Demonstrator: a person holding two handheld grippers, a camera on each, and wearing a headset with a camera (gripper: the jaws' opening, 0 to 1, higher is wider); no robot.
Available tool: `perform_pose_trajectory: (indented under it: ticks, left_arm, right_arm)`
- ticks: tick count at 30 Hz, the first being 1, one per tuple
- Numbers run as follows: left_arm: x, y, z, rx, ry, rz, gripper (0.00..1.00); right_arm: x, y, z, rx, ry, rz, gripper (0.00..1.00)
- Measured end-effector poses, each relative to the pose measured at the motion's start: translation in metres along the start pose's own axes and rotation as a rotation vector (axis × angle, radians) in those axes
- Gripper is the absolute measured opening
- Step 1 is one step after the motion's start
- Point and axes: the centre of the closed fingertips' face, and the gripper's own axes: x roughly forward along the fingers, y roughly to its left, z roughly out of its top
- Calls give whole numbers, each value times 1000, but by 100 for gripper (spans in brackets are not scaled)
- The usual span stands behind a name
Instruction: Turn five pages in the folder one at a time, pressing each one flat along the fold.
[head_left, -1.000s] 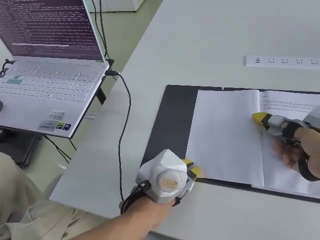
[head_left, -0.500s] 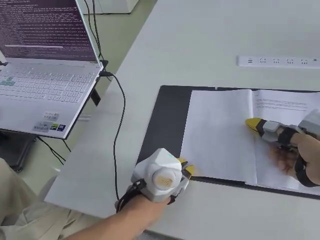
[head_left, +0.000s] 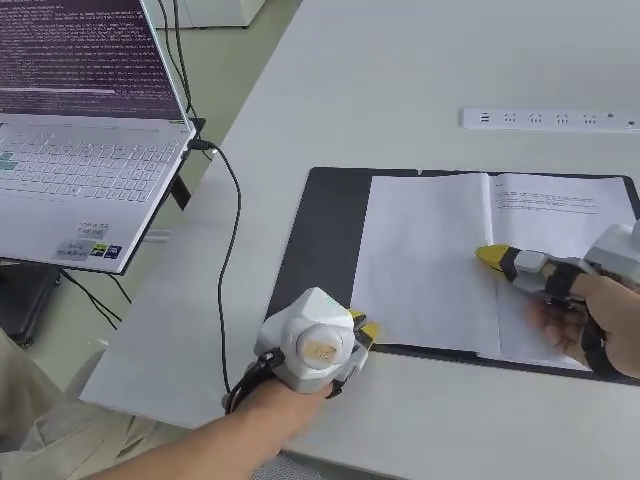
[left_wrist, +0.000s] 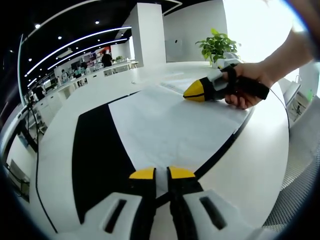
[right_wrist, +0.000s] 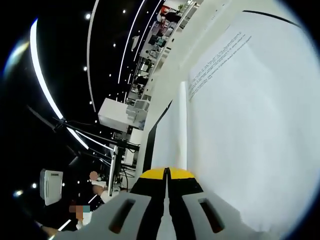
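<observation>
Fingers (right_wrist: 181, 174) of the right gripper (head_left: 490, 257), pressed together, rested on the fold of the open folder (head_left: 318, 235) on the counter (head_left: 400, 70), the left gripper (head_left: 366, 330) steadying its near edge, grip unclear; pressing seemed underway, with lifting the next page to follow.

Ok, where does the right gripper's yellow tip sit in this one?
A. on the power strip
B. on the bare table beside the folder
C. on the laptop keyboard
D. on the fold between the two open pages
D: in the head view the right gripper, fingers together, rests its tip on the fold of the open folder, between the blank left page and the printed right page.
</observation>
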Motion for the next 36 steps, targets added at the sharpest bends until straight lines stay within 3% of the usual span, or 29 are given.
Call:
perform_pose_trajectory:
  ticks: [36]
  left_arm:
    - [2, 1, -2, -14, -8, 1, 7]
  right_arm:
    - [-39, 6, -64, -24, 193, 35, 0]
